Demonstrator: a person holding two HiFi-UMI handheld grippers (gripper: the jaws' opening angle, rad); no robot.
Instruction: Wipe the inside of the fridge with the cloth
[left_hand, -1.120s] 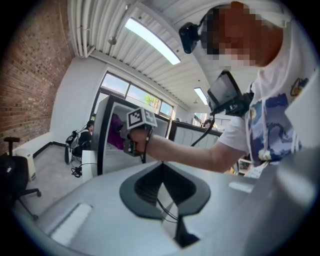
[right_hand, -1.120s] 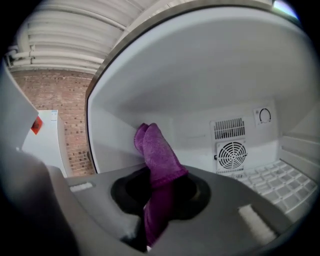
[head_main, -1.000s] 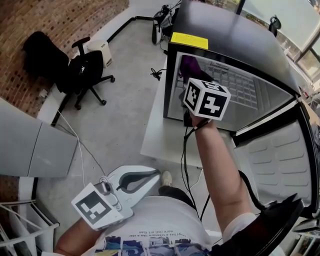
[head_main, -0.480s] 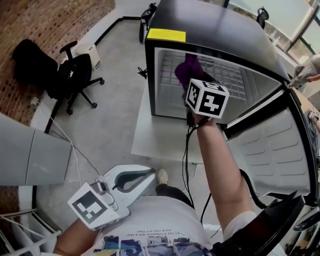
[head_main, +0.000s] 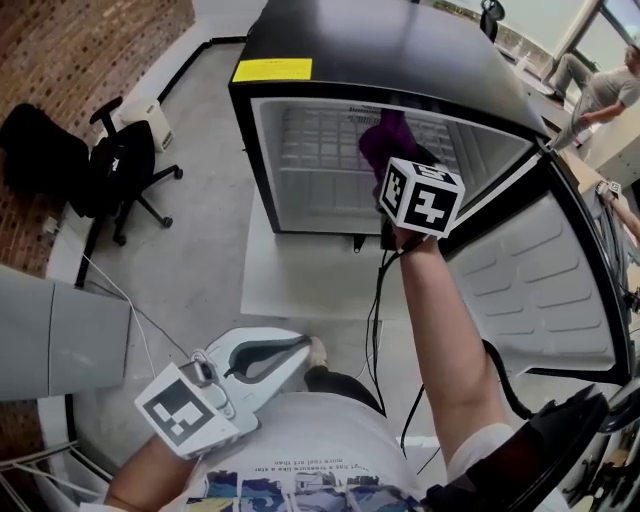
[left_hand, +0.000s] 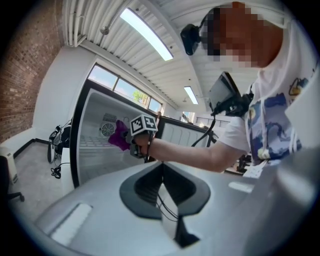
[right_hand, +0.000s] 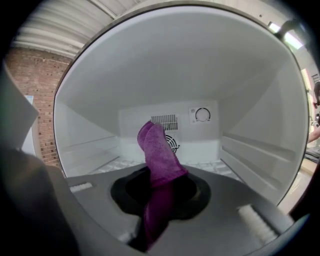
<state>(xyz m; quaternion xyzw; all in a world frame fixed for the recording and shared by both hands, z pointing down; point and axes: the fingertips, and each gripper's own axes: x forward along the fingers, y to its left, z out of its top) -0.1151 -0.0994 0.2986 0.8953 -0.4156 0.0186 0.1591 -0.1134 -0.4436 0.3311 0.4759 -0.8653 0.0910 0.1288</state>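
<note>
The purple cloth (right_hand: 157, 150) was clamped in the fingers of the right gripper (right_hand: 160, 197). Its free end stood up in the air at the mouth of the fridge (head_main: 300, 40) and touched no wall or floor that the views showed. The door (head_main: 540, 290) stood wide open, and the white interior looked bare. The left gripper (head_main: 295, 352) hung low by the person's body, well apart from the fridge, its fingers together on nothing. As I judged it, the cloth was in place for wiping but on no surface, so the back wall, sides and floor were all left to do.
</note>
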